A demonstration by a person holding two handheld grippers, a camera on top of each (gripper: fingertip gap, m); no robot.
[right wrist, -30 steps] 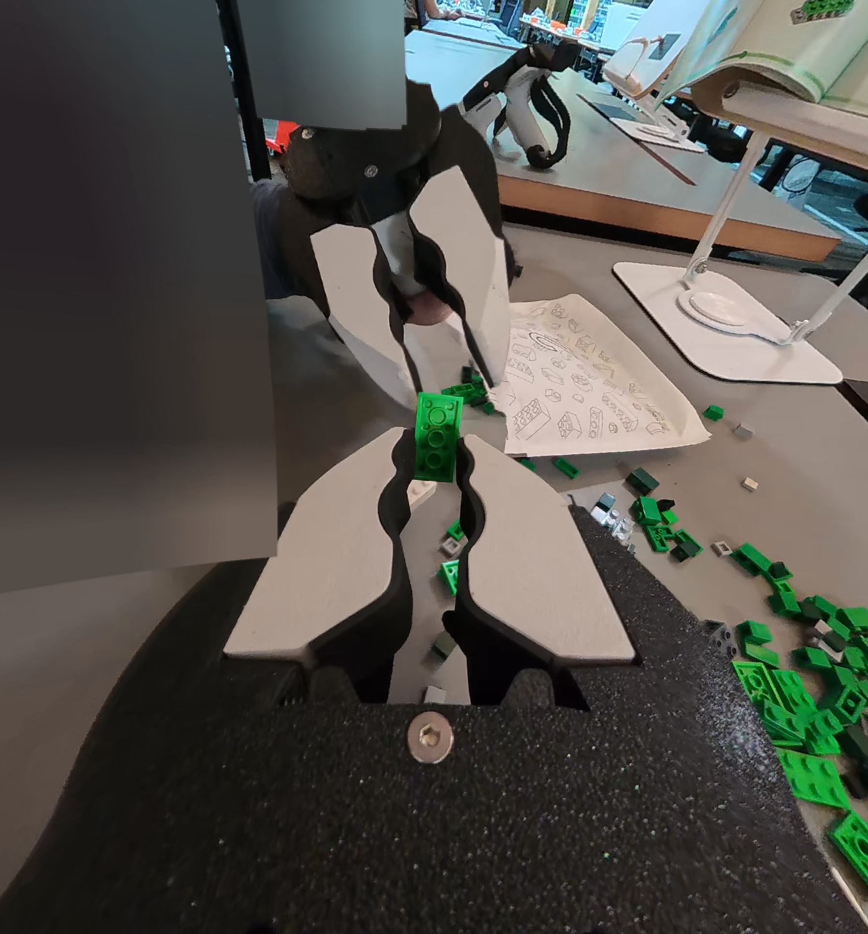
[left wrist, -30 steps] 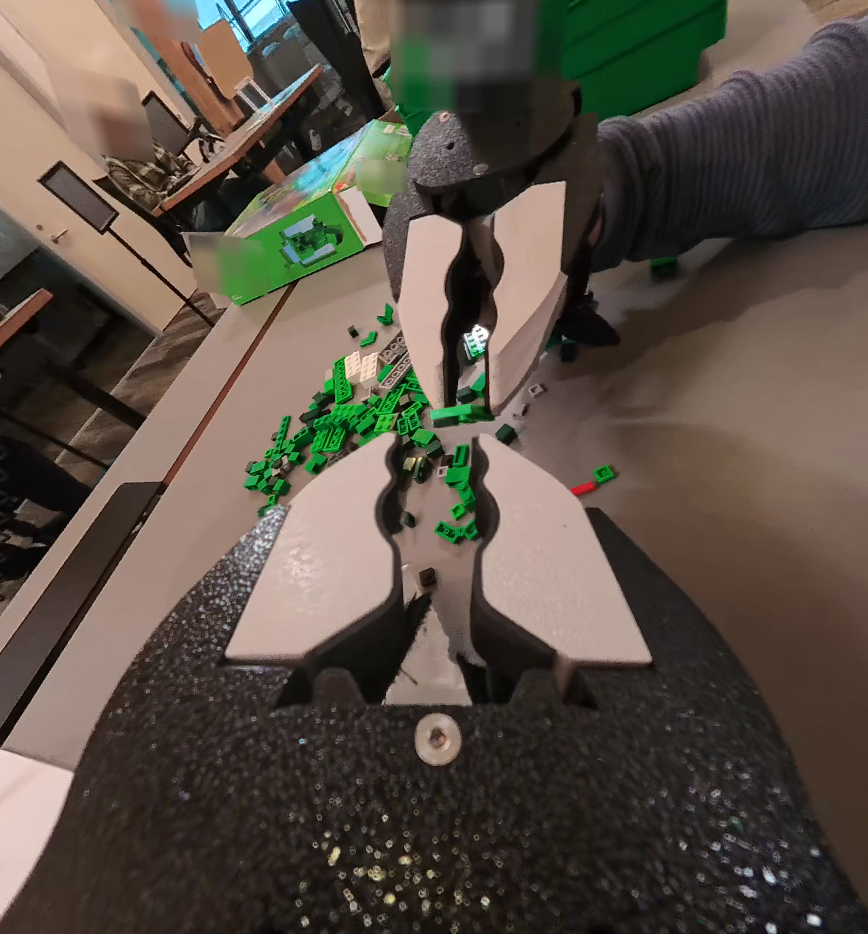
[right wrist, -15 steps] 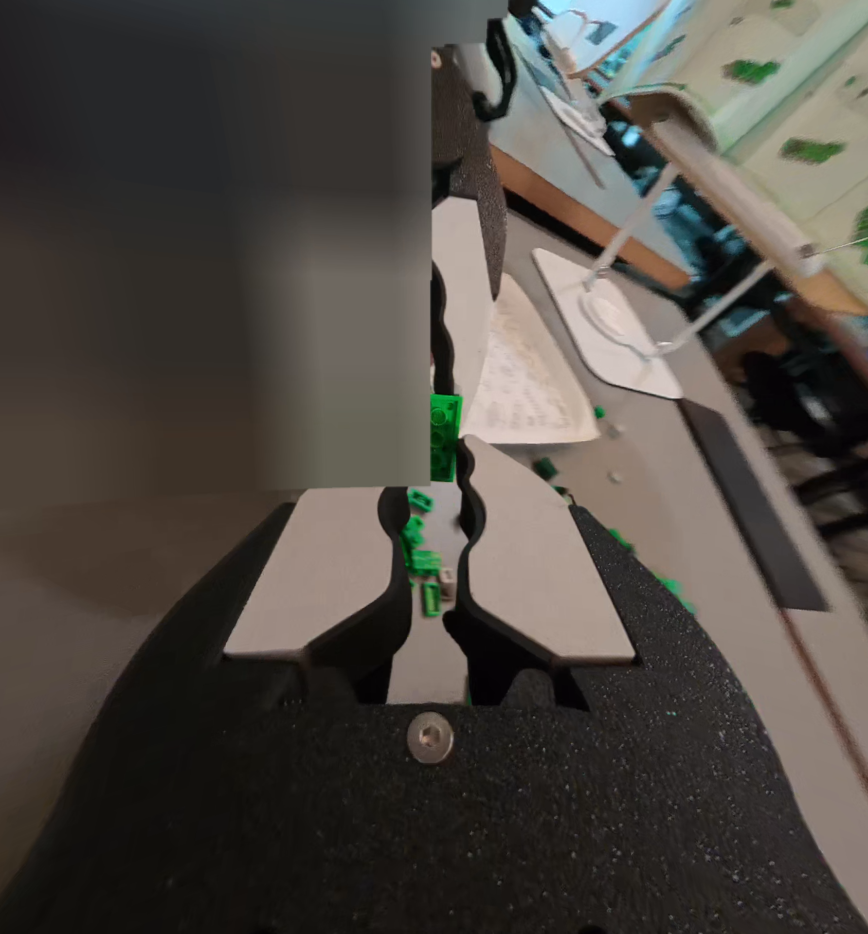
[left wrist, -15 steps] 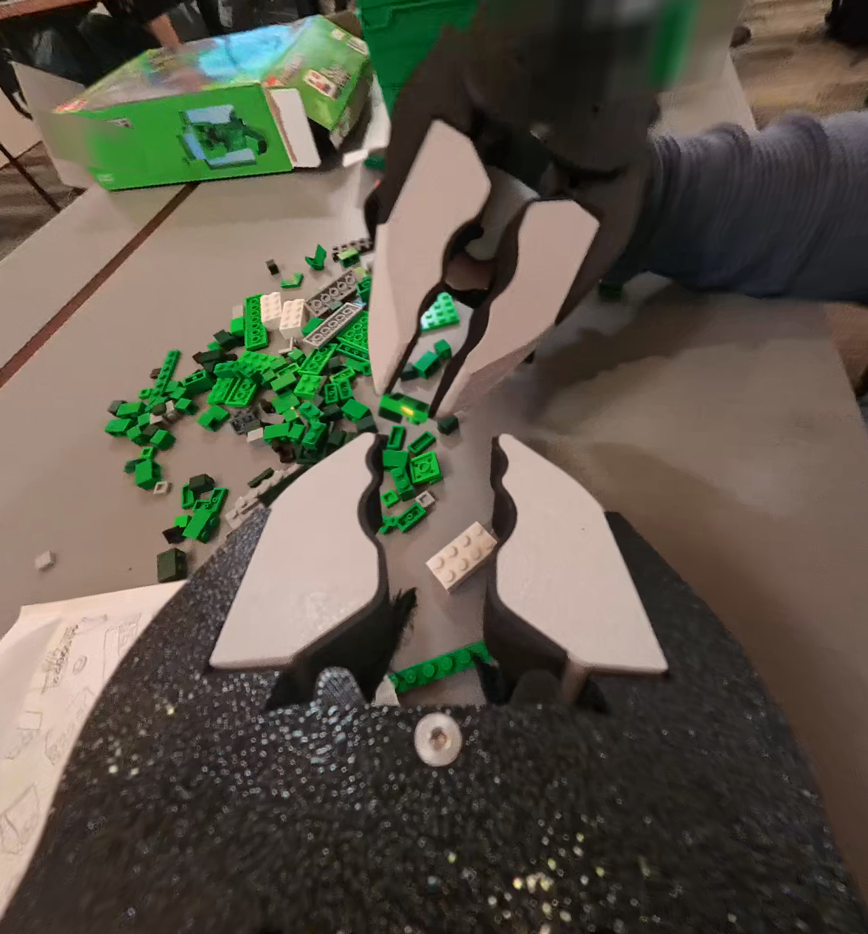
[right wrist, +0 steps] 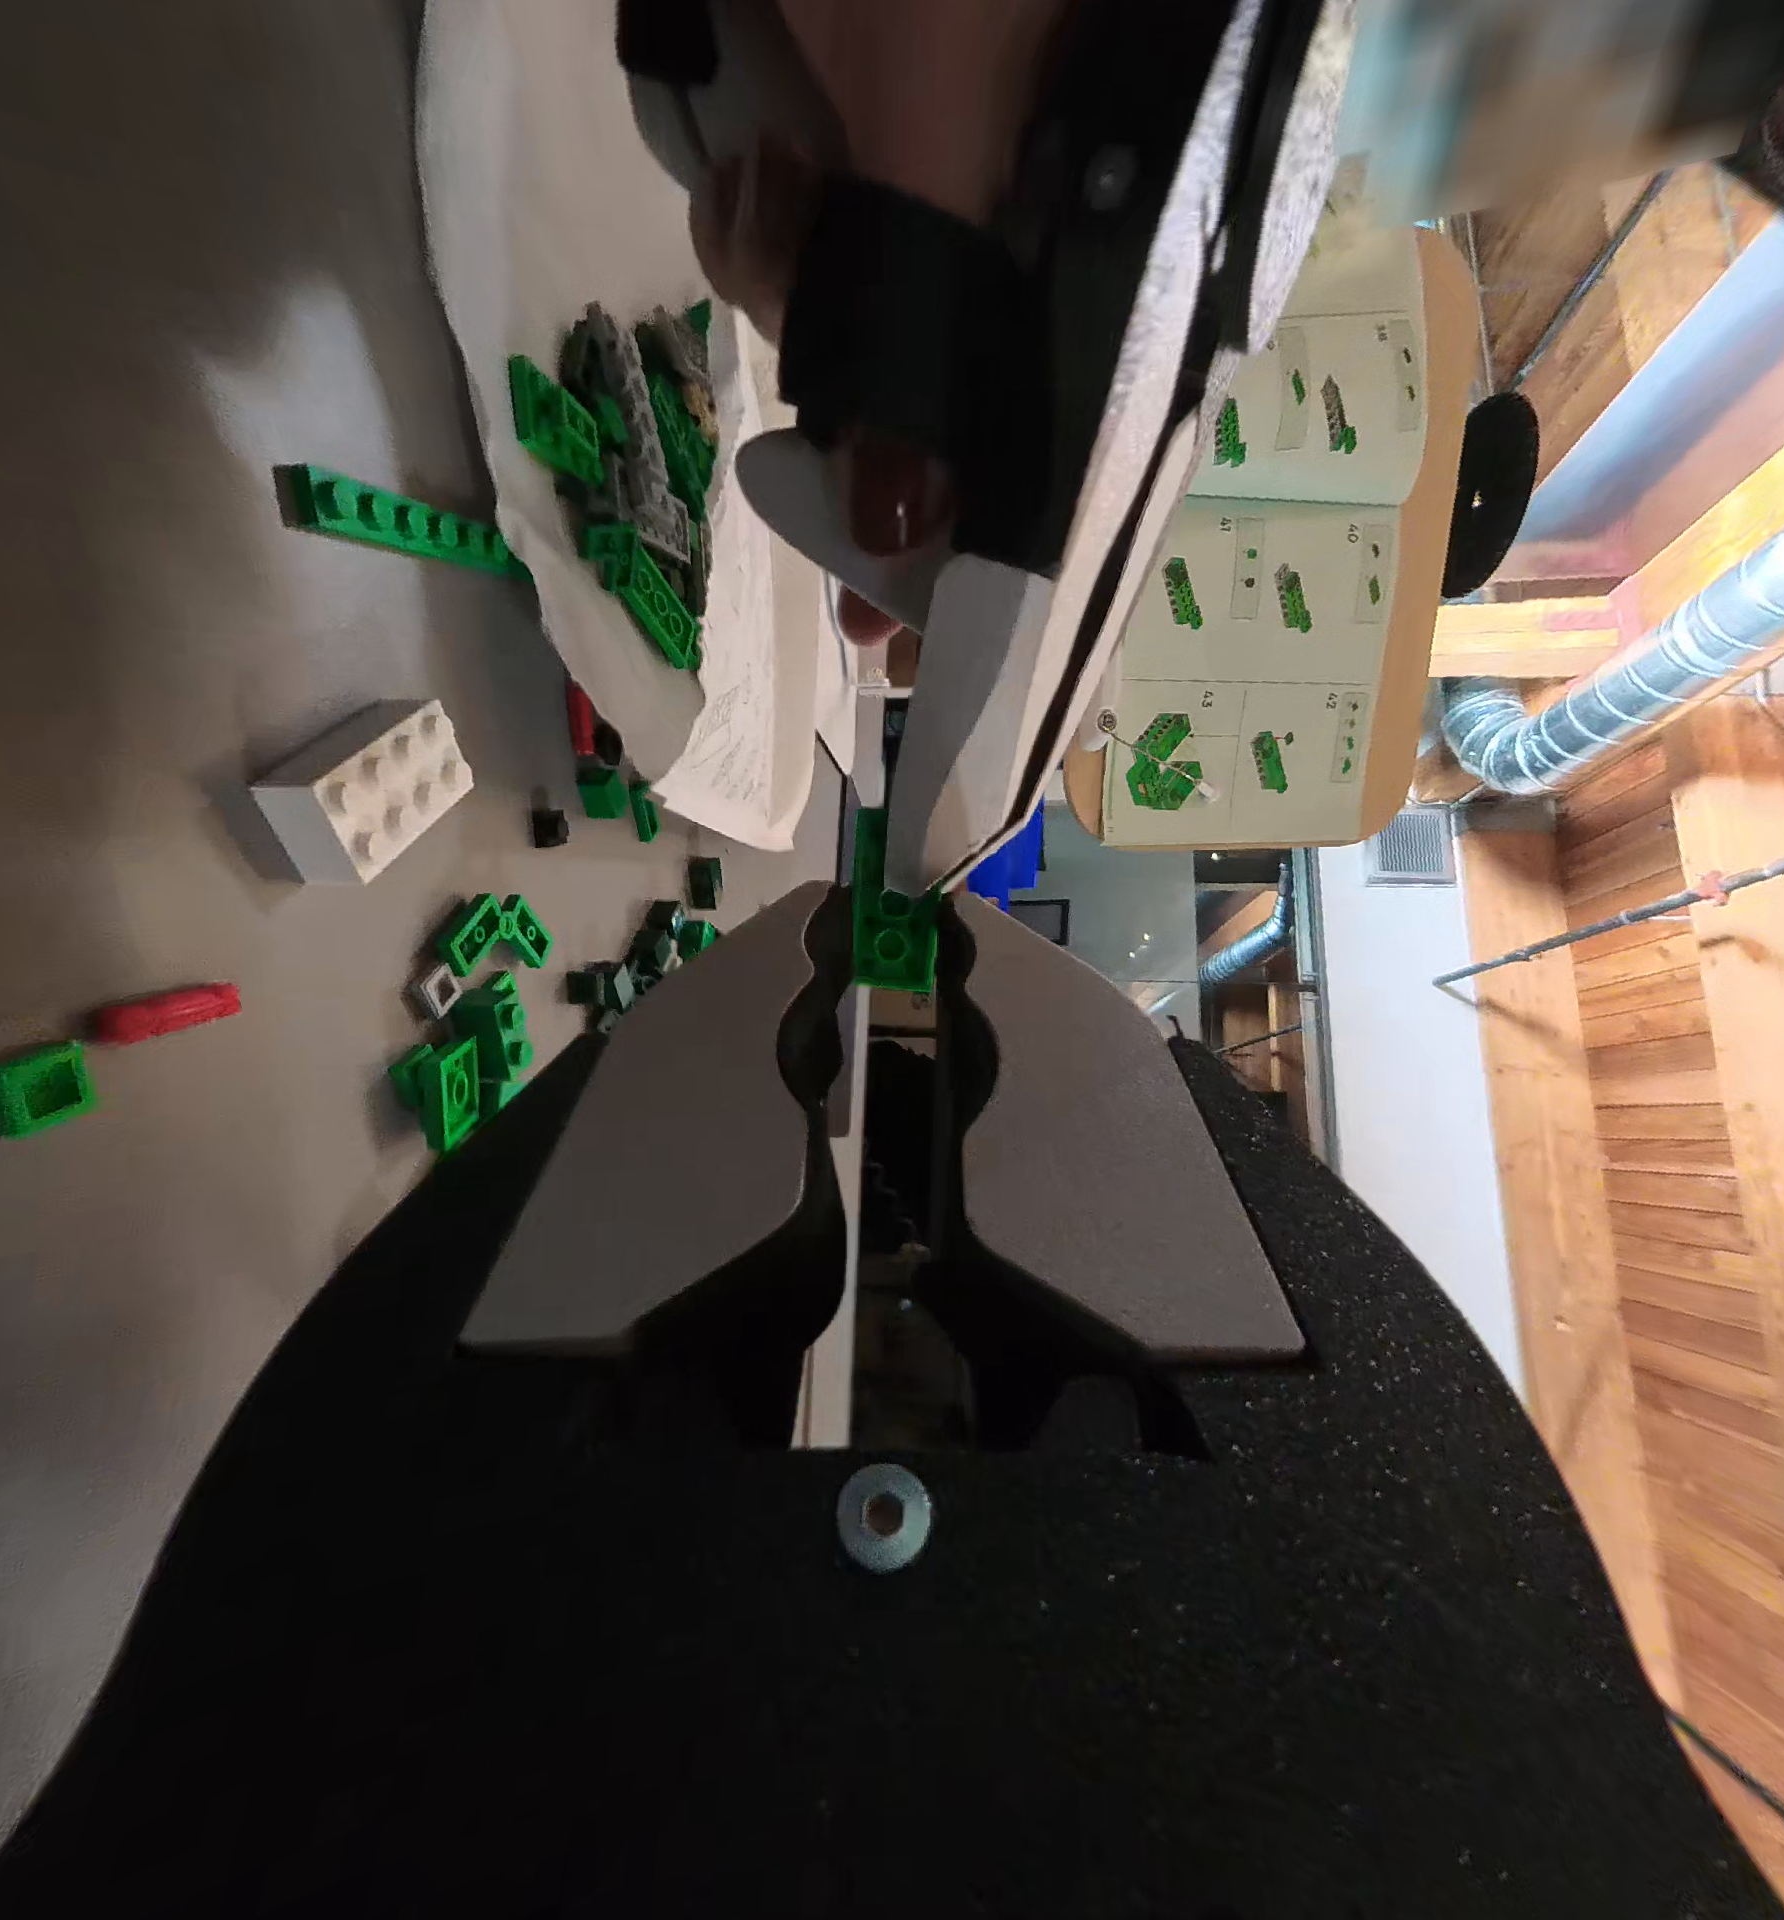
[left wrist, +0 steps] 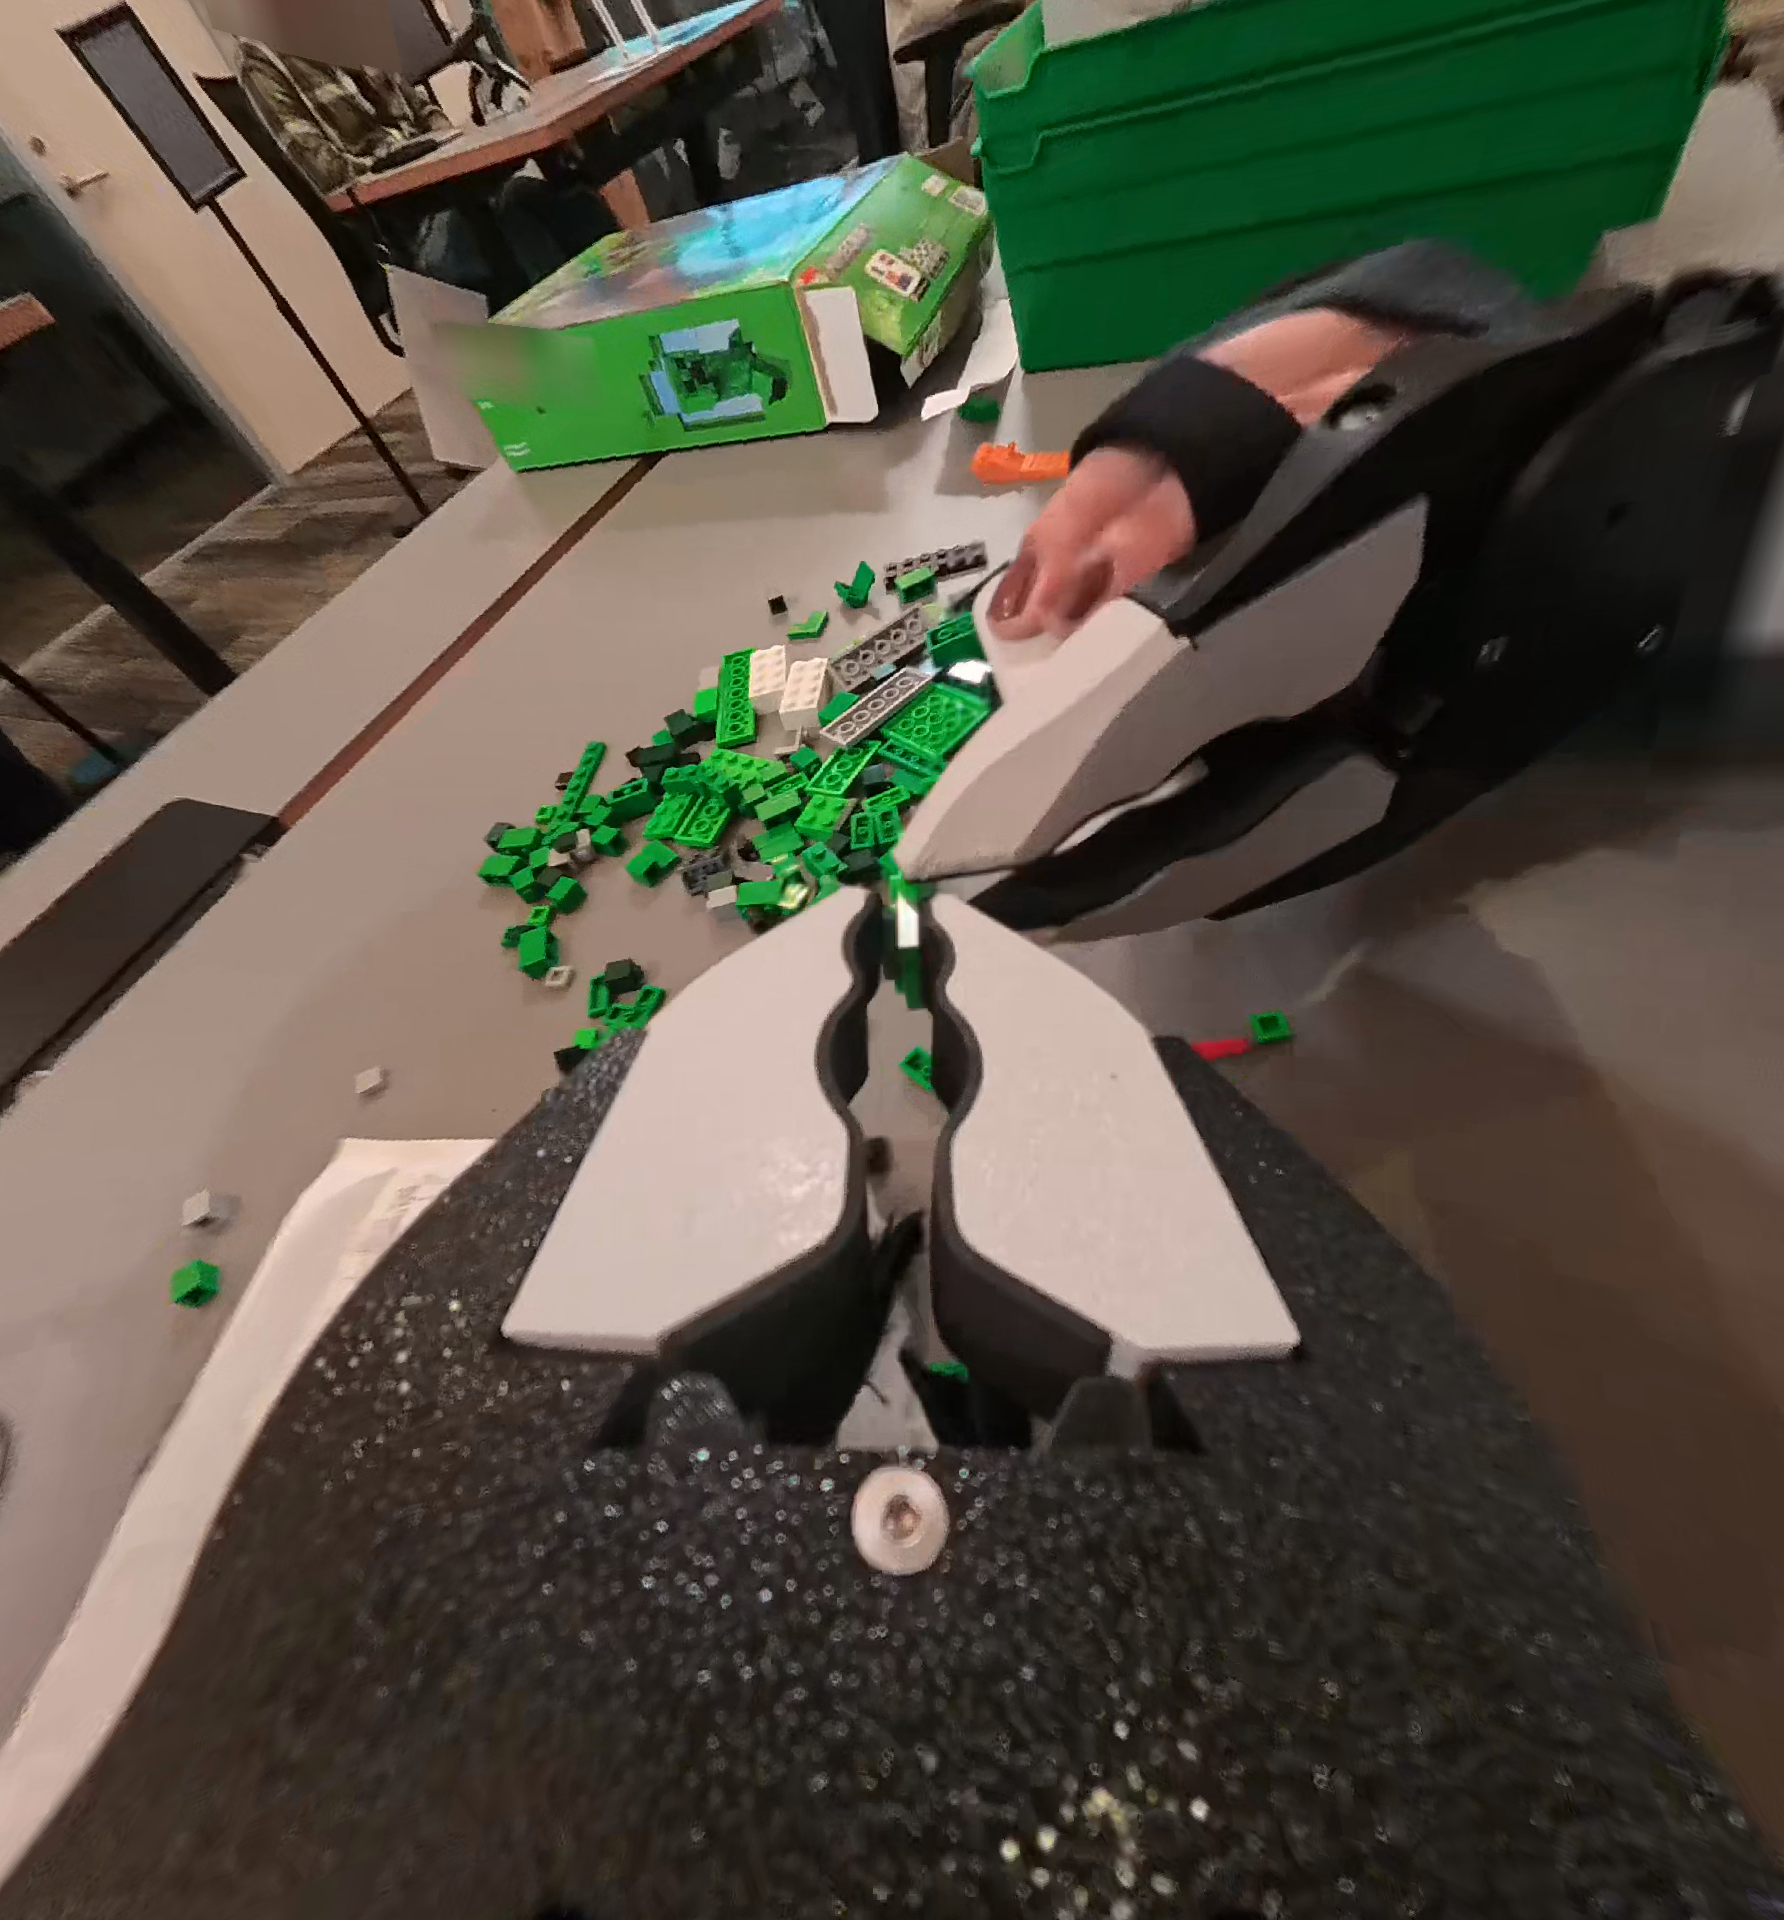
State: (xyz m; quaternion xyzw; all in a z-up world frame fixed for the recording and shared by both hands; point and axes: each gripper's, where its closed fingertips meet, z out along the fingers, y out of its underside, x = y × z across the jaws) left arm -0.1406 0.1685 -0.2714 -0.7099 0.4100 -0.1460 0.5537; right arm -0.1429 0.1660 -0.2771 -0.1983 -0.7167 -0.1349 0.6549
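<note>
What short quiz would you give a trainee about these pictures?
1. True or false: the right claw is empty.
2. Where does the big white brick lie? A) on a paper sheet B) on the bare table C) between the fingers of a claw
3. Fill in: the open box beyond the brick pile is mostly ___ in colour.

Key: 1. False: it is shut on a green plate. 2. B. 3. Green.
</note>
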